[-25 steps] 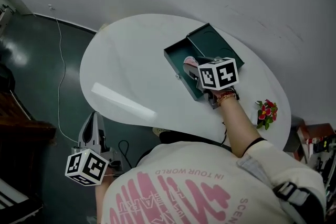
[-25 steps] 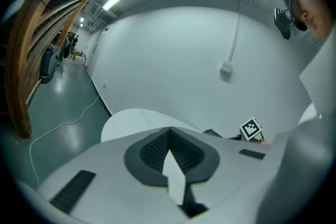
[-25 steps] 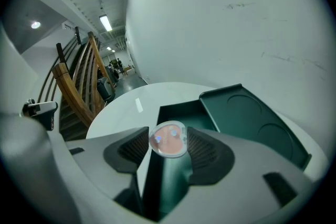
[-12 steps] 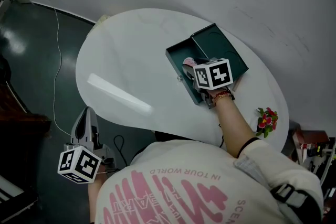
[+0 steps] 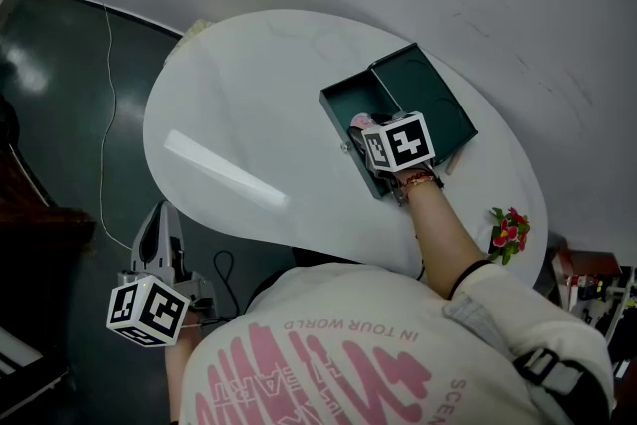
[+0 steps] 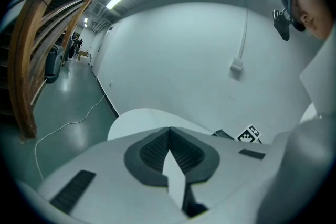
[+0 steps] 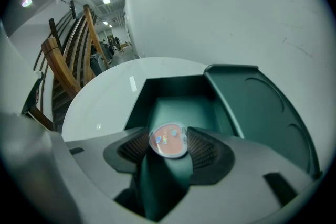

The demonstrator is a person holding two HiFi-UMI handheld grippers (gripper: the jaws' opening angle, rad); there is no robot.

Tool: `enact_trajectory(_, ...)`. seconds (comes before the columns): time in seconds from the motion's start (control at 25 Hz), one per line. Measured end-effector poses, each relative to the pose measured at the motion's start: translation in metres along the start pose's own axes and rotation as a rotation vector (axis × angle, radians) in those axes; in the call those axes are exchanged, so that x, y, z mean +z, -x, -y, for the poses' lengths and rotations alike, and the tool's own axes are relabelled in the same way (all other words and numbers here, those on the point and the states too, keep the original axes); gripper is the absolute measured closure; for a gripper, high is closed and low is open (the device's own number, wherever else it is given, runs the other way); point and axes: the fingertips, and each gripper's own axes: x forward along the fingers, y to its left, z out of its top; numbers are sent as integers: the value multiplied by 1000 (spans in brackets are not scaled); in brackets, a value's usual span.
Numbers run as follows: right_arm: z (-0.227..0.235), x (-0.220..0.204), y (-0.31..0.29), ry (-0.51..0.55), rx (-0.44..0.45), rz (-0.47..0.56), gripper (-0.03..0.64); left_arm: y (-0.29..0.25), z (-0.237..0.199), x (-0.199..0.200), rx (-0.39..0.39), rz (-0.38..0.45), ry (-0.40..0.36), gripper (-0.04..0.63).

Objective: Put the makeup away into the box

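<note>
The dark green box lies open on the white round table, its lid folded back to the right. My right gripper hangs over the box's near end, shut on a round pink makeup compact. The compact sits between the pads, above the box's bare inside. My left gripper is held low off the table's near left edge, over the floor. Its jaws are shut with nothing between them.
A small bunch of red flowers stands at the table's right edge. A cable runs across the dark floor at the left, near wooden furniture. The white wall stands right behind the table.
My right gripper has carried the compact a little farther over the box's inside. The left gripper stays low at the lower left, nearly where it was.
</note>
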Motion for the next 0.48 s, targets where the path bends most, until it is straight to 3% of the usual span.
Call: enact_trajectory(0.48,-1,-14,-11,24,-2,-82,380,4,-5,-4,6,-9,6,594)
